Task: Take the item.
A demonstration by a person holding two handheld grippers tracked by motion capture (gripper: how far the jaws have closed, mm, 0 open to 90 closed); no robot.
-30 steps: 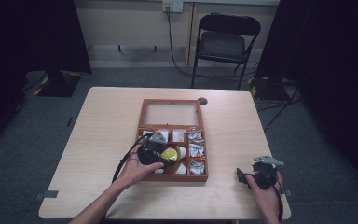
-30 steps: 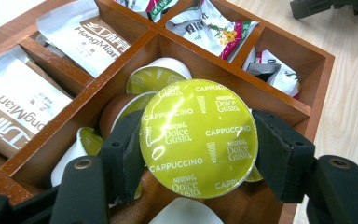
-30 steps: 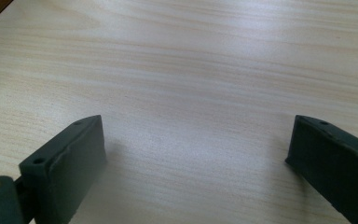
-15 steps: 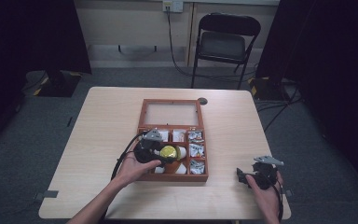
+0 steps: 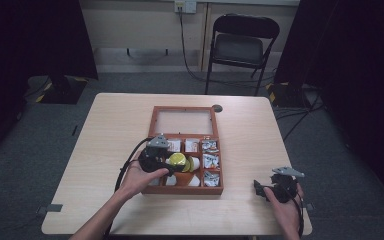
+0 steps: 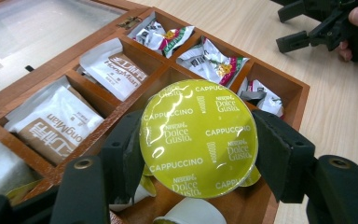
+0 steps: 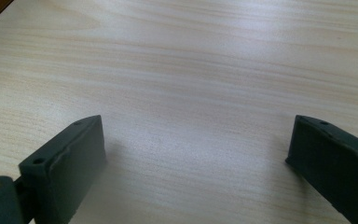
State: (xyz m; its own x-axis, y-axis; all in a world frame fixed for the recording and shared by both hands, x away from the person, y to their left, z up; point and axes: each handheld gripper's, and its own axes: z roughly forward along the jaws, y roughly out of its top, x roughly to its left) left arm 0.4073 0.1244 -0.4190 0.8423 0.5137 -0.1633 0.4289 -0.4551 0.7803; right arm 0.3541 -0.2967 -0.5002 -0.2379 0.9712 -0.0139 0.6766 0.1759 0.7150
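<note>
Cappuccino capsule [image 6: 198, 138] clamped in left gripper [image 6: 200, 154] above wooden box [image 6: 279, 84]

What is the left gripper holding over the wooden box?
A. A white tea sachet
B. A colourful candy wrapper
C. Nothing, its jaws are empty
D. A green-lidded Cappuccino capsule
D: in the left gripper view the left gripper has its jaws pressed on either side of the capsule, whose green lid reads Cappuccino, above the box.
</note>
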